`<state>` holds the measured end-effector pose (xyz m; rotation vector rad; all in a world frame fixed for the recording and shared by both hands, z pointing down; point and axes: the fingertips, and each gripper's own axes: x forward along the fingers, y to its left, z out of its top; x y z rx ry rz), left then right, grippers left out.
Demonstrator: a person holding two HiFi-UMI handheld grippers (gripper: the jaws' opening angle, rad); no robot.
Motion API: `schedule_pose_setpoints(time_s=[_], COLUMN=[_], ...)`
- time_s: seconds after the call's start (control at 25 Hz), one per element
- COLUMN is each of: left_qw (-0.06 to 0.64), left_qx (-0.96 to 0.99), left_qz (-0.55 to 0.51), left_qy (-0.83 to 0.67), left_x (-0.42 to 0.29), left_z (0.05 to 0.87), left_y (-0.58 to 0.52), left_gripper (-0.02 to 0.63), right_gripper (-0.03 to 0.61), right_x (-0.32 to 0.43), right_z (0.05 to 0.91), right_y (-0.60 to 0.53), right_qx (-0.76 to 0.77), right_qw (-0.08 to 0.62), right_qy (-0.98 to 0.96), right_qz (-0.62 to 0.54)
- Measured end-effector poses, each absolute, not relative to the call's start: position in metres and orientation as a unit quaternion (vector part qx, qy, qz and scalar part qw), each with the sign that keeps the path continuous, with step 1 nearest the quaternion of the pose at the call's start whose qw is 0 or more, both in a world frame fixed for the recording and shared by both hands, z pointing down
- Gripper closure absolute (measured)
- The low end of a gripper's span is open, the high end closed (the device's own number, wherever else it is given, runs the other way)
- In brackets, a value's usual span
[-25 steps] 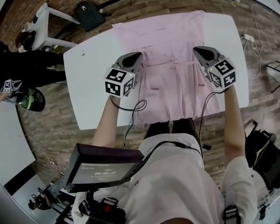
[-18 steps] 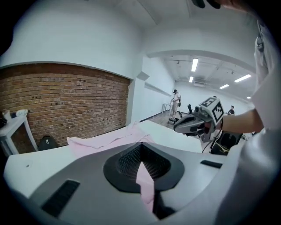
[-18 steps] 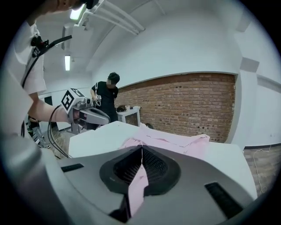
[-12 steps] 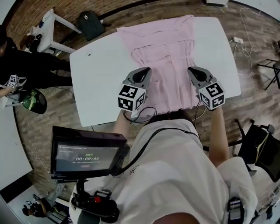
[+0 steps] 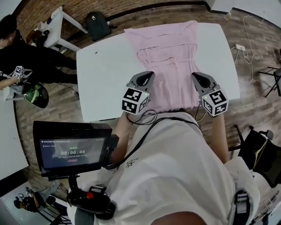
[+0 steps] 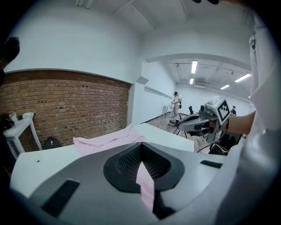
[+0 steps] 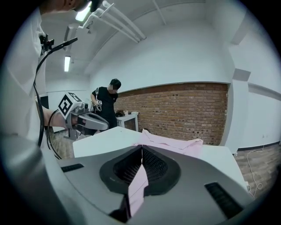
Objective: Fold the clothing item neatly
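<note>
When reading the head view, locate the pink dress (image 5: 169, 57) spread lengthwise on the white counter (image 5: 105, 74), with the top end at the far edge and the hem end at the near edge, close to the white shirt (image 5: 175, 176) of the person holding the tools. Find the left claw (image 5: 146, 77) at the left side of the hem end and the right claw (image 5: 197, 79) at the right side, roughly level with each other, with the cloth stretched between them.

Check the left gripper view: jaws pressed together on a thin fold of pink cloth, a strip of it trailing back toward the camera between the ribbed pads (image 6: 160, 165). Look past the jaws for the rest of the dress lying on the counter and the other claw held just beside it at the right.

Check the right gripper view: same condition, jaws closed tight on a pink fold, nothing else between them.

Note the surroundings:
- person in black (image 5: 26, 66) beside a small white table (image 5: 52, 24), off the counter's far left corner;
- black bag (image 5: 97, 25) on the wood floor (image 5: 145, 13);
- brick wall (image 6: 66, 110) behind the counter;
- screen (image 5: 72, 151) showing a timer, at lower left.
</note>
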<state>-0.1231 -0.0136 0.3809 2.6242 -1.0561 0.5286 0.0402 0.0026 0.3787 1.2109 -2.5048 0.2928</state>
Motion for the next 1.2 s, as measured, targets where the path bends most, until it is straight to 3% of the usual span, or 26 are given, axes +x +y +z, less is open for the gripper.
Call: schedule_pose_setpoints(time_s=[0.2, 0.48, 0.96, 1.2], left_qw=[0.123, 0.135, 0.139, 0.140], left_qx=[0.906, 0.907, 0.896, 0.893], left_qz=[0.177, 0.171, 0.167, 0.166], left_qy=[-0.363, -0.361, -0.387, -0.394], left_x=[-0.128, -0.128, -0.122, -0.078], left_z=[0.379, 0.379, 0.370, 0.372], left_y=[-0.015, -0.008, 0.013, 0.073], left_gripper=[0.612, 0.612, 0.612, 0.612], right_gripper=[0.574, 0.574, 0.574, 0.574], right_x=[0.032, 0.042, 0.058, 0.091], right_z=[0.378, 0.353, 0.355, 0.369], right_y=[-0.001, 0.004, 0.031, 0.088], right_qx=[0.424, 0.436, 0.427, 0.409], right_qw=[0.185, 0.135, 0.135, 0.157], right_qy=[-0.882, -0.883, -0.887, -0.892], right_qz=[0.087, 0.107, 0.109, 0.114])
